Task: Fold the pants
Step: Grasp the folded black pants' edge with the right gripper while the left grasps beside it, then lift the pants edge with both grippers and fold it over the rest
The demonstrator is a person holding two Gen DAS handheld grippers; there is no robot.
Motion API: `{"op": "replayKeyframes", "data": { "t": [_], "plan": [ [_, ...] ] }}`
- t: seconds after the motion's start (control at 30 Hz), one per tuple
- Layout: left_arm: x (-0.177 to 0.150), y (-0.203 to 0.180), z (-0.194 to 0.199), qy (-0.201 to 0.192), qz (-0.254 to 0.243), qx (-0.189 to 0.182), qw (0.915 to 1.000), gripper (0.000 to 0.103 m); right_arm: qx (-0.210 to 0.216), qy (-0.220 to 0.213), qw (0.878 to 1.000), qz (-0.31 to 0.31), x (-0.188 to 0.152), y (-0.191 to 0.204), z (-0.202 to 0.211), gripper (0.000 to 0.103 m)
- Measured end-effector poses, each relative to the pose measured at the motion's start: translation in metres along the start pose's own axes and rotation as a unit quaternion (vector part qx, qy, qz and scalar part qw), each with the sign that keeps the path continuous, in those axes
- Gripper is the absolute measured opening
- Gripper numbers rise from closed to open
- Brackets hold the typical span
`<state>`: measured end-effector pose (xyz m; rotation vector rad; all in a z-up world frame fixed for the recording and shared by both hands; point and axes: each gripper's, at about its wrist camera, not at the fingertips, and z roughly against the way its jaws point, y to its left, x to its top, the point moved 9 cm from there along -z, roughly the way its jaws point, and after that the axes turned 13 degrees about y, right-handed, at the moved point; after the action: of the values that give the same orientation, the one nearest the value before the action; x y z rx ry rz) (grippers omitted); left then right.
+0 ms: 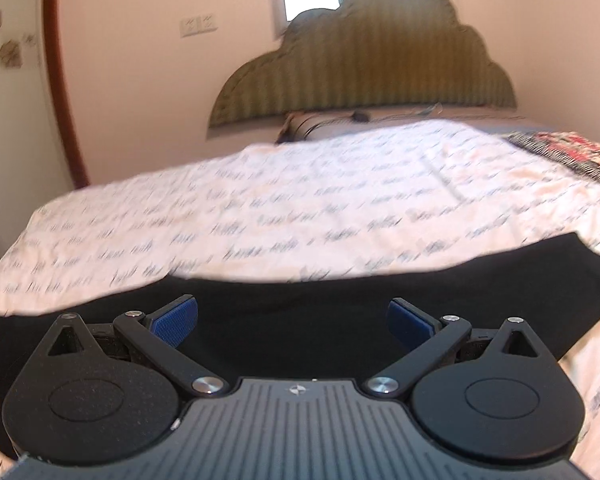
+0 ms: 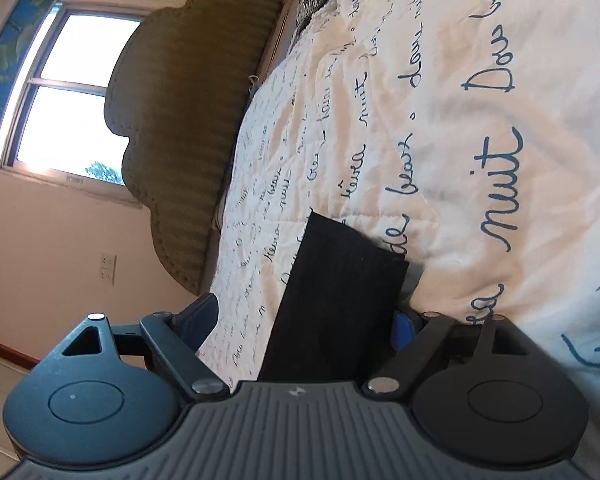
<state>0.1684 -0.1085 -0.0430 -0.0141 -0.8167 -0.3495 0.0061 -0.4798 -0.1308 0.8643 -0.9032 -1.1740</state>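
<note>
Left wrist view: left gripper (image 1: pixel 292 322) fingers wide, empty, above black pants (image 1: pixel 300 312) on bed (image 1: pixel 300 200). Right gripper (image 2: pixel 304 320) fingers apart around pant end at 12 o'clock, not clamped. Folding barely begun, judged.

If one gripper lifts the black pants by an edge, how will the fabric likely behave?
The black pants are probably floppy: they lie flat on the bedspread and follow its surface. Lifted at one point, the rest would likely sag and drag. The fabric looks matte, so the open right gripper probably won't slip once closed.
</note>
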Motion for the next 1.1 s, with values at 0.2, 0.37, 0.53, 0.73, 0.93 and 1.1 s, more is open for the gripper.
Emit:
{"op": "replayKeyframes", "data": {
  "t": [0.2, 0.37, 0.53, 0.73, 0.93, 1.1],
  "plan": [
    [0.018, -0.047, -0.008, 0.002, -0.034, -0.044, 0.9984, 0.102, -0.053, 0.016, 0.998, 0.006, 0.001, -0.023, -0.014, 0.007],
    [0.057, -0.099, -0.018, 0.042, -0.015, -0.159, 0.9862, 0.102, -0.096, 0.004, 0.989, 0.111, -0.005, -0.003, -0.01, 0.005],
    [0.104, -0.195, -0.043, 0.132, -0.03, -0.283, 0.9494, 0.101, -0.161, -0.015, 0.952, 0.261, -0.021, 0.026, -0.011, 0.005],
    [0.11, -0.309, -0.083, 0.227, -0.134, -0.297, 0.918, 0.1, -0.186, -0.019, 0.91, 0.369, -0.04, 0.049, -0.012, 0.005],
    [0.081, -0.357, -0.11, 0.276, -0.226, -0.264, 0.896, 0.094, -0.202, -0.017, 0.865, 0.46, -0.063, 0.065, -0.021, 0.005],
    [0.074, -0.343, -0.129, 0.276, -0.229, -0.226, 0.9059, 0.06, -0.201, -0.013, 0.855, 0.478, -0.07, 0.067, -0.023, 0.005]
  ]
}}
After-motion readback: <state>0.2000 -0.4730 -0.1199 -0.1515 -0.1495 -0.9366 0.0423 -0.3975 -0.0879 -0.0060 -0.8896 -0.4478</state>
